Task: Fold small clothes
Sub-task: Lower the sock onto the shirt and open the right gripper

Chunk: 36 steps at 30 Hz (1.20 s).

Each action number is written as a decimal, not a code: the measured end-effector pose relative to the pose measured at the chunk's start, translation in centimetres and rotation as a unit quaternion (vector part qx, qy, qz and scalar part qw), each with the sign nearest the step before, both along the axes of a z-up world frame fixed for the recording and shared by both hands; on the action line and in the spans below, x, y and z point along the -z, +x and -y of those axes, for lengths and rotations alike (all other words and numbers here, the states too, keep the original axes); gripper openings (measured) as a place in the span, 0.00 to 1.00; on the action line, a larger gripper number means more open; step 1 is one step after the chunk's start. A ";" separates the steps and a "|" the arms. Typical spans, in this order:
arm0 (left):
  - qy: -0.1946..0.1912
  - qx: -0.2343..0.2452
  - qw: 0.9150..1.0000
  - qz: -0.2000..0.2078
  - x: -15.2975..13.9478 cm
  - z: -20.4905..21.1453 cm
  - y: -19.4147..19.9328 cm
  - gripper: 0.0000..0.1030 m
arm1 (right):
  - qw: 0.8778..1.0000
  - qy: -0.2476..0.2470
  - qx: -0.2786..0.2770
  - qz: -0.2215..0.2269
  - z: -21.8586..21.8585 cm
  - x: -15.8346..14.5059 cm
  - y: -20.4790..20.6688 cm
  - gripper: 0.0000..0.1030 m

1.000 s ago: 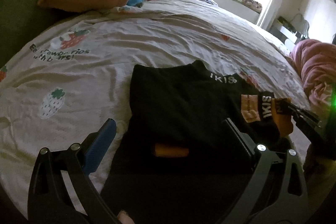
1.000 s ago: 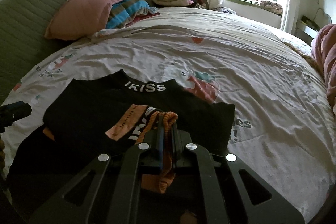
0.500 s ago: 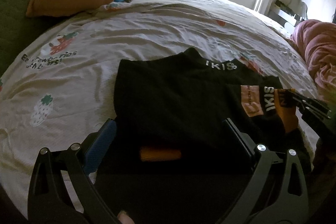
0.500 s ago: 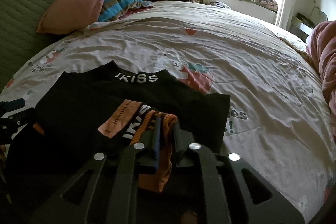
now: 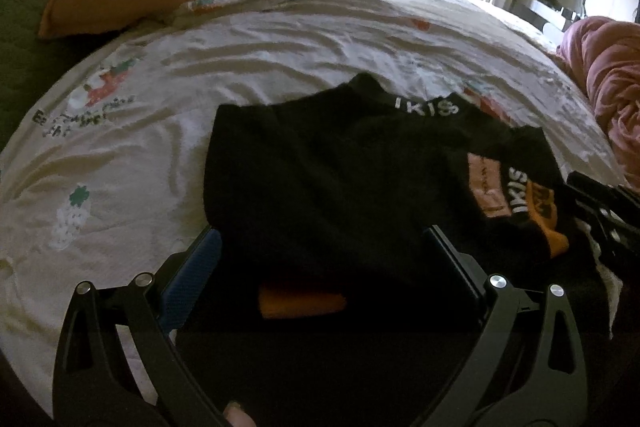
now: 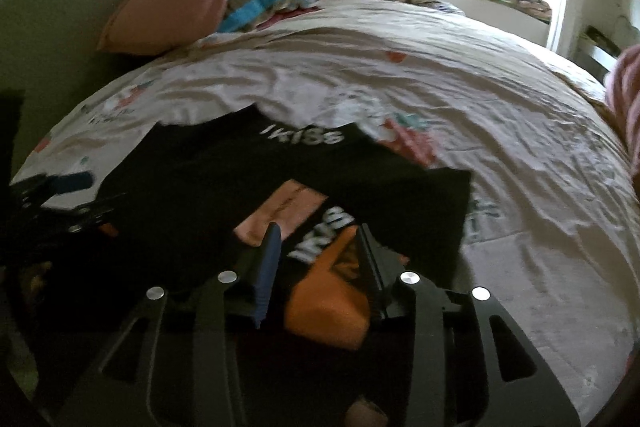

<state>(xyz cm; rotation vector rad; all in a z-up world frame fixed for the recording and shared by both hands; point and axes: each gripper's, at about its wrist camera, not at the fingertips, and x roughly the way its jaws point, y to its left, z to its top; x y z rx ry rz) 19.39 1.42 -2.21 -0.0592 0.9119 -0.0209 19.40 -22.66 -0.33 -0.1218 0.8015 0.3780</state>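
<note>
**Black garment between both pairs of jaws**

My right gripper (image 6: 318, 245) has just been opening; its jaws now stand a little apart, and the orange cuff (image 6: 328, 301) lies loose between them, not pressed by the pads. In front of these jaws I see the black garment (image 6: 224, 179) spread on the bed sheet (image 6: 500, 131), with white letters at its collar. My left gripper (image 5: 322, 247) has wide jaws; the garment's near edge lies between them, and nothing is held there.
</note>
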 end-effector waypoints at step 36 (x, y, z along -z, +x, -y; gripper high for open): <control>-0.037 -0.009 0.999 -0.025 2.0 -1.6 -0.8 0.76 | 0.998 0.020 0.034 -0.052 -0.1 3.0 -1.1 0.73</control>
